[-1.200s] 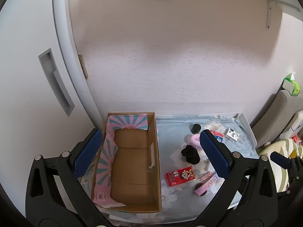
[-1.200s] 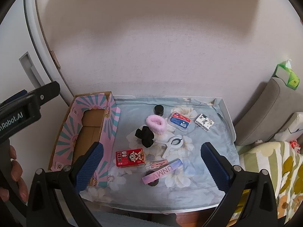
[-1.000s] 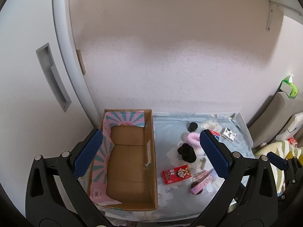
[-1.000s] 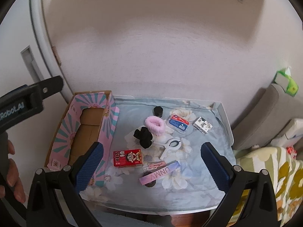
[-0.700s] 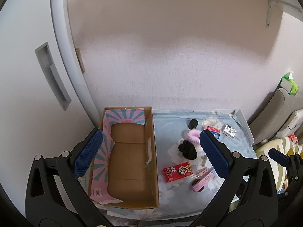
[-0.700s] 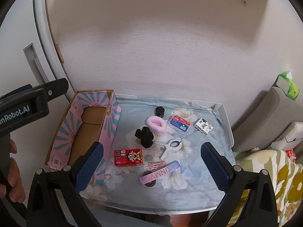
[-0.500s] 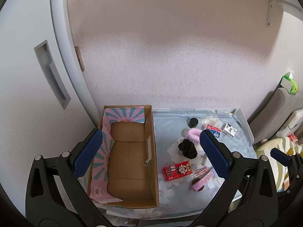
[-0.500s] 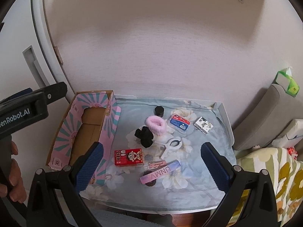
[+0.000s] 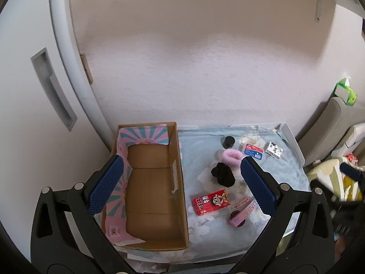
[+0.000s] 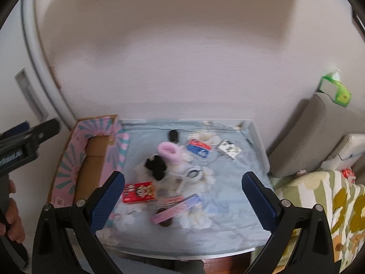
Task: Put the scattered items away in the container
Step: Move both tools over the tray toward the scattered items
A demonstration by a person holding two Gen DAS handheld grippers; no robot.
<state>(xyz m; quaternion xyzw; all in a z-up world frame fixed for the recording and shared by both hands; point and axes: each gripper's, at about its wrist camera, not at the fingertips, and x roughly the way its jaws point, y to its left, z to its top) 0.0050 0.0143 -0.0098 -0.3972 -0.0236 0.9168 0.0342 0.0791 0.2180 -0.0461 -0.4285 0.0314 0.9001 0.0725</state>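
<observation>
An empty cardboard box with pink and teal flaps stands at the table's left; it also shows in the right wrist view. Scattered to its right lie a red snack box, a black scrunchie, a pink scrunchie, a pink tube, a small black jar, a blue-and-red packet and a patterned white box. My left gripper is open and empty, high above the box. My right gripper is open and empty, above the items.
The table wears a pale blue floral cloth. A white wall is close behind, a white door with a recessed handle at the left. A grey cushion, a green tissue pack and a floral blanket lie at the right.
Both grippers stay open and empty. The right wrist view has shifted and is now motion-blurred, the items sitting more to the left in it. The left view barely changed.
</observation>
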